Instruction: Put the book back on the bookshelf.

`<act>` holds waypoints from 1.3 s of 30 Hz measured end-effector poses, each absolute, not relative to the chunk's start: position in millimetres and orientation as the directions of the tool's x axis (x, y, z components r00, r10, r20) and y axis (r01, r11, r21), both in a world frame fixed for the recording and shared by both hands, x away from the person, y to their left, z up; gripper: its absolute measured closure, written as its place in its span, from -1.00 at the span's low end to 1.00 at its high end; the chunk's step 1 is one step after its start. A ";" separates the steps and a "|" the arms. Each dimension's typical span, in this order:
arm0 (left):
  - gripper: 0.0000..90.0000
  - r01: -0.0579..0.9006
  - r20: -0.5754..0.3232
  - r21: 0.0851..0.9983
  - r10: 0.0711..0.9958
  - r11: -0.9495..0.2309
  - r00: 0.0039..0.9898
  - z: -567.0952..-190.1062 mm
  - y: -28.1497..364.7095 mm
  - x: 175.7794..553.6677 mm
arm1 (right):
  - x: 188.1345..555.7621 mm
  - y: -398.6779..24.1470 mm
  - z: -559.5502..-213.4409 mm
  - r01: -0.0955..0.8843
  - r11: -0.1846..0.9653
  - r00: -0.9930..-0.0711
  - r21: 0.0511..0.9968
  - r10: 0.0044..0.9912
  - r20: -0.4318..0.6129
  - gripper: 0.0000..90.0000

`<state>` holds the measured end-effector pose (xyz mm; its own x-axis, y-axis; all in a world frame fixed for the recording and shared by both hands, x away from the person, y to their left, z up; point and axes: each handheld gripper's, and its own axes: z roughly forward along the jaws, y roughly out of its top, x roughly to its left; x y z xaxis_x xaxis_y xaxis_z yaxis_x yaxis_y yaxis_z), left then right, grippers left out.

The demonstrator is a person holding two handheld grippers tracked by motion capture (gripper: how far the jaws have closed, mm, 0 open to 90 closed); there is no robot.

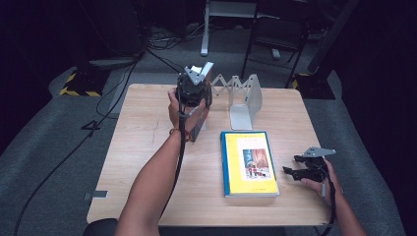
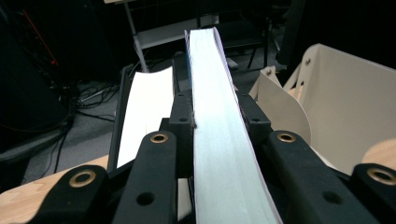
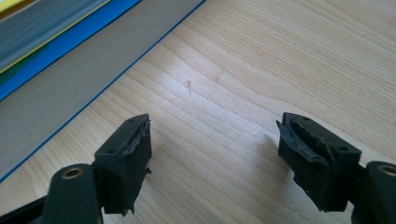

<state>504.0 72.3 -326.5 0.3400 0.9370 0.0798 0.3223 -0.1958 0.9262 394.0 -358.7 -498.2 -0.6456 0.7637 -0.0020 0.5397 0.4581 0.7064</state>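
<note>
High view looks down across the whole table (image 1: pixel 147 147); left gripper view rides close along a clamped book (image 2: pixel 219 140); right gripper view skims the tabletop beside the yellow book (image 3: pixel 42 28), shared with high view.

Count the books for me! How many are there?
3: a yellow book lying flat on the table, a book squeezed in the left claw, and another book standing beside it.

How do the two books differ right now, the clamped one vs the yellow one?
The clamped book stands on edge, page edges up, pinched by the left hand-held gripper near the beige bookend. The yellow book lies flat, cover up, on the table, untouched. The right hand-held gripper sits open beside it. Both books are closed and thick.
</note>
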 end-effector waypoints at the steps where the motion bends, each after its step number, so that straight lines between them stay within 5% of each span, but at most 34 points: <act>1: 0.61 0.322 0.080 0.926 0.937 -0.196 0.340 -326.5 72.3 504.0 | 394.0 -358.6 -498.2 0.540 0.457 -0.645 0.707 0.764 -0.002 -0.42; 21: 0.60 0.322 0.043 0.938 0.964 -0.130 0.263 -326.0 65.6 531.4 | 393.8 -359.0 -498.0 0.538 0.460 -0.652 0.706 0.758 0.003 -0.42; 39: 0.52 0.340 0.077 0.922 0.949 -0.183 0.304 -329.5 68.8 522.5 | 393.7 -358.0 -497.8 0.535 0.466 -0.656 0.704 0.754 0.000 -0.42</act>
